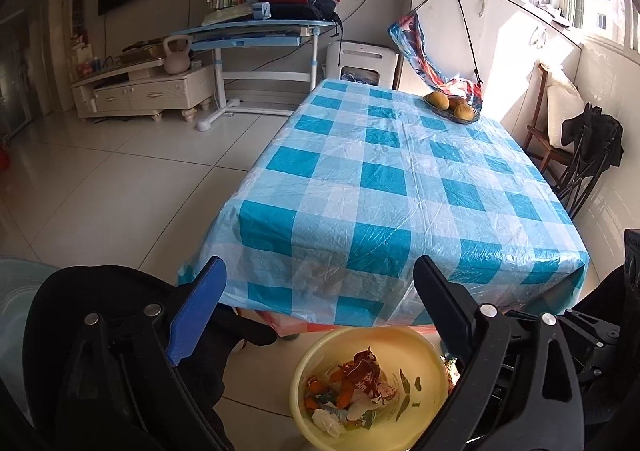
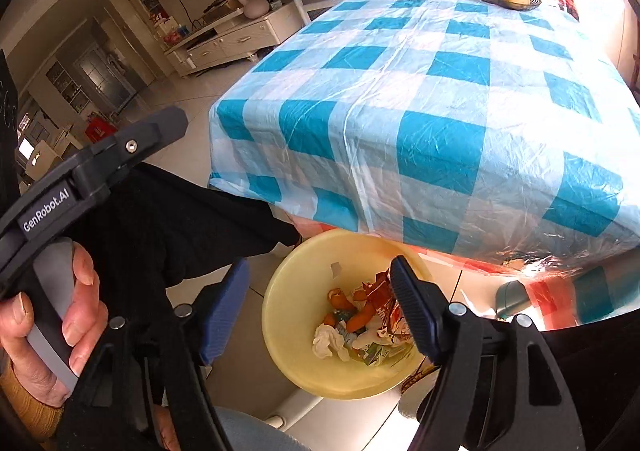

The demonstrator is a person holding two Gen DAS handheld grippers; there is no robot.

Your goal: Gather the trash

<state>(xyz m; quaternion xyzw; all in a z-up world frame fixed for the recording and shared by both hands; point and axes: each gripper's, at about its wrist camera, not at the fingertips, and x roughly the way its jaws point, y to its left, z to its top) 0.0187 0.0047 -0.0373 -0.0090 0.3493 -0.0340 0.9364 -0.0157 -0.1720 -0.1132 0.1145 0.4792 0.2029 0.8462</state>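
A yellow bin stands on the floor under the table's near edge. It holds a red wrapper, orange peel and a crumpled white tissue. My left gripper hangs above and behind the bin, open, with nothing between its fingers. In the right wrist view the same bin, wrapper and tissue lie just below my right gripper. That gripper is open and empty too. Its right finger hides part of the wrapper.
The table has a blue-and-white checked plastic cover, with a dish of fruit at its far end. A dark chair stands to the right. A hand grips the left tool. Black clothing fills the near left.
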